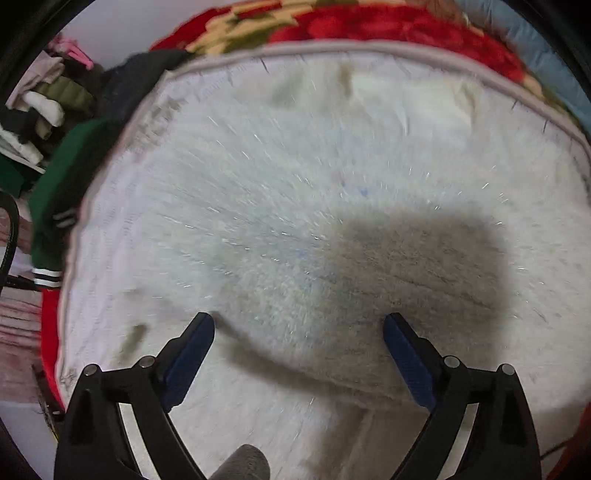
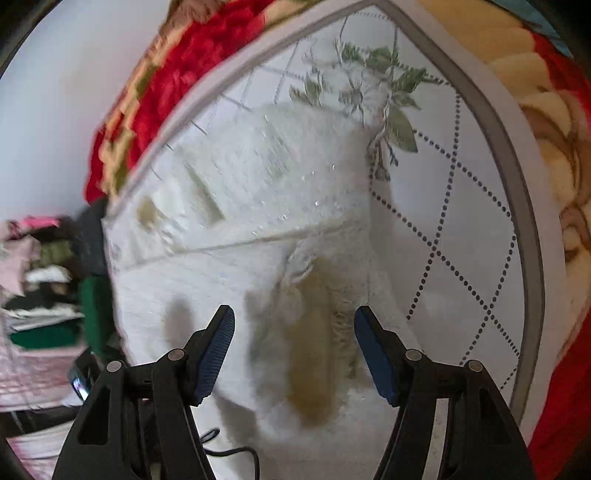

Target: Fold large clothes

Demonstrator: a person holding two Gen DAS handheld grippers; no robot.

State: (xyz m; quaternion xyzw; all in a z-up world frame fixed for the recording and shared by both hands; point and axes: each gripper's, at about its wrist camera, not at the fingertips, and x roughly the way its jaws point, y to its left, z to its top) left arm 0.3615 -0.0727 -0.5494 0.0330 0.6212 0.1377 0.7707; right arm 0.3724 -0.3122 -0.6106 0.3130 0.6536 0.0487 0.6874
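1. Fluffy white garment [image 1: 295, 221] fills the middle of the left wrist view and lies spread on a white quilted mat [image 2: 461, 229]; in the right wrist view the garment [image 2: 280, 192] runs from the lower centre up toward the mat's leafy print.
2. Left gripper [image 1: 298, 325] hovers at the bottom of its frame, jaws released and wide apart, nothing between them; its dark shadow falls on the fleece at centre right.
3. Right gripper [image 2: 294, 317] sits at the bottom of its frame, jaws likewise spread and empty, a tan strip of the garment showing between the blue pads [image 2: 218, 354].
4. Both views are blurred, so finer folds are hard to read.
5. Beyond the mat's grey edge, a red flowered blanket [image 1: 369, 26] curves across the top of the frame.
6. A green piece of clothing [image 1: 62, 184] lies at the mat's left edge, and a pile of clothes [image 1: 44, 107] sits at upper left.
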